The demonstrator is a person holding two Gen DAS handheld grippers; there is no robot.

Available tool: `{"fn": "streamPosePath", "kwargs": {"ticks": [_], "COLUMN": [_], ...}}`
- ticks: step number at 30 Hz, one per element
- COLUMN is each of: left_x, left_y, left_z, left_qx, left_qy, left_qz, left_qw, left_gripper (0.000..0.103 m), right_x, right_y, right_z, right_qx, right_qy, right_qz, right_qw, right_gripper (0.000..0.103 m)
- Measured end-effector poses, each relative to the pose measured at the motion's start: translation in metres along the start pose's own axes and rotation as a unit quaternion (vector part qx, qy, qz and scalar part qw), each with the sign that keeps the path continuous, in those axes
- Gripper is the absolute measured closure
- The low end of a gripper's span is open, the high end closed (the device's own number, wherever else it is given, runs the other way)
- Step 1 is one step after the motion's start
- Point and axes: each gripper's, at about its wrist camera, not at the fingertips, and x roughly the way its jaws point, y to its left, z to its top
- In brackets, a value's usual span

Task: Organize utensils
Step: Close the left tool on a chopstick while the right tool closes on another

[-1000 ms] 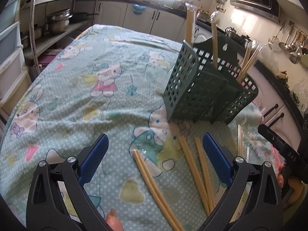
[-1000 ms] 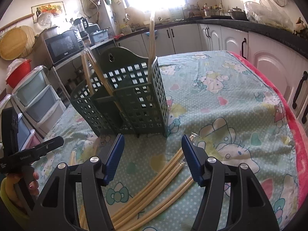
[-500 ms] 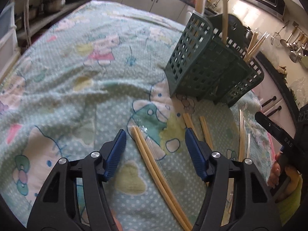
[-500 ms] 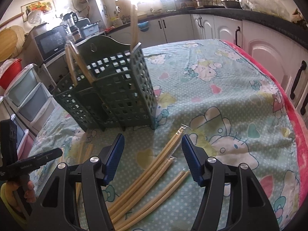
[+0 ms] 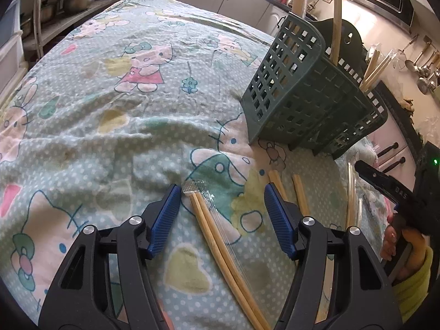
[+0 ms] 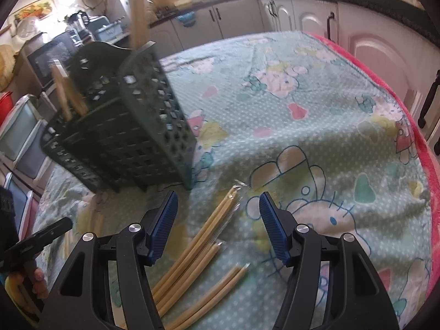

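Note:
A dark green slotted utensil holder (image 5: 308, 96) stands on the table with several chopsticks upright in it; it also shows in the right wrist view (image 6: 123, 134). My left gripper (image 5: 222, 214) is open, low over a plastic-wrapped pair of bamboo chopsticks (image 5: 220, 242) that lies between its fingers. Two more chopsticks (image 5: 288, 189) lie to its right. My right gripper (image 6: 217, 220) is open above several wrapped chopsticks (image 6: 198, 244) lying on the cloth. Neither gripper holds anything.
The table has a teal cartoon-print cloth (image 5: 110, 96) with a pink edge (image 6: 412, 126). Kitchen cabinets (image 6: 302, 19) and a counter stand behind. Storage drawers (image 6: 19, 137) are at the left. The other gripper (image 5: 398, 192) shows at the right of the left wrist view.
My left gripper has narrowed its opening and lowered towards the wrapped pair of chopsticks. My right gripper has tipped down and moved closer over the loose chopsticks, still open.

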Motion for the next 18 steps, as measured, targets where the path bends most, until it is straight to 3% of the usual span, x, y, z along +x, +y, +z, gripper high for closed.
{"fn": "streamPosePath", "kwargs": {"ticks": [3, 8, 13, 18], "left_x": [0.001, 0.003, 0.004, 0.003], "left_y": [0.002, 0.006, 0.008, 0.013], "left_z": [0.002, 0.005, 0.006, 0.007], "left_qx": [0.000, -0.003, -0.003, -0.015], "left_qy": [-0.003, -0.008, -0.011, -0.010], "left_qz": [0.005, 0.018, 0.030, 0.032], "left_qw": [1.0000, 0.9998, 0.9995, 0.9993], "left_gripper": [0.054, 0.067, 0.078, 0.088], "right_x": [0.010, 0.017, 0.016, 0.007], "right_y": [-0.005, -0.001, -0.003, 0.000], "right_z": [0.002, -0.001, -0.003, -0.003], "right_qx": [0.010, -0.001, -0.010, -0.008], "right_qy": [0.014, 0.014, 0.006, -0.005], "right_qz": [-0.005, -0.021, -0.037, -0.009], "right_qw": [1.000, 1.000, 0.999, 1.000], "right_gripper": [0.045, 0.055, 0.082, 0.094]}}
